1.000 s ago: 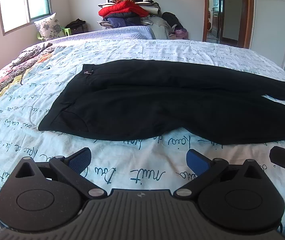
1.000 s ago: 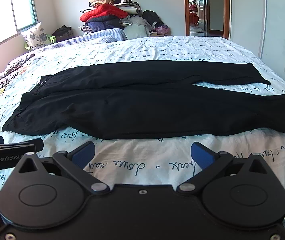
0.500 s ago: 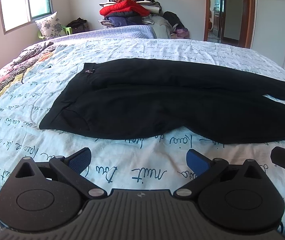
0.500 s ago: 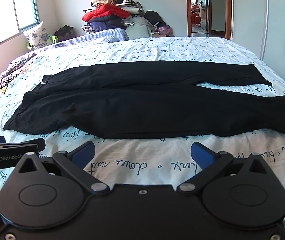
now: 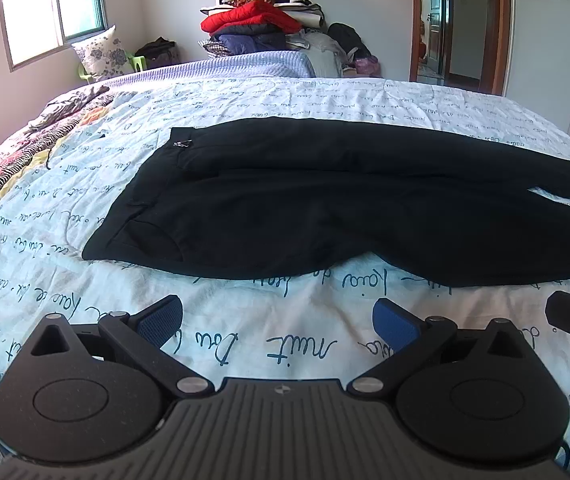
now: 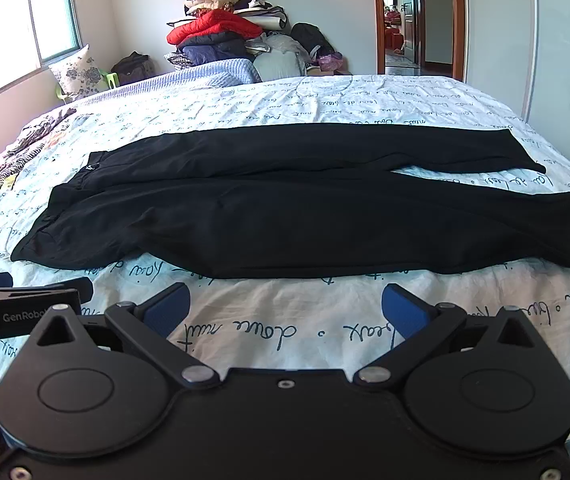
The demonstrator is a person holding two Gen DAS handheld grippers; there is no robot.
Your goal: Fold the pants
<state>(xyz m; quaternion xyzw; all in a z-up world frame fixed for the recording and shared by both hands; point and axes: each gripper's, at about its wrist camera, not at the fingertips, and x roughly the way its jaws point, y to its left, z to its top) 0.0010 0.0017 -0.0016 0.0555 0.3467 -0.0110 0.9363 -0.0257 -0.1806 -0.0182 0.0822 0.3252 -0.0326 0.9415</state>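
Observation:
Black pants [image 5: 325, 208] lie flat across the bed, waistband to the left, both legs running right; they also show in the right wrist view [image 6: 305, 212]. My left gripper [image 5: 279, 320] is open and empty, hovering over the sheet short of the near pant edge, toward the waist end. My right gripper [image 6: 285, 308] is open and empty, short of the near leg's middle. The left gripper's body shows at the left edge of the right wrist view [image 6: 25, 312].
The bed [image 5: 245, 344] has a light sheet with blue script. A pile of clothes [image 5: 257, 24] is stacked at the far side. A striped blanket [image 5: 1, 176] lies at the left. A doorway [image 6: 413, 20] and wardrobe stand at the right.
Both views have shifted slightly; the pants sit a little higher in frame. Both grippers stay open and empty.

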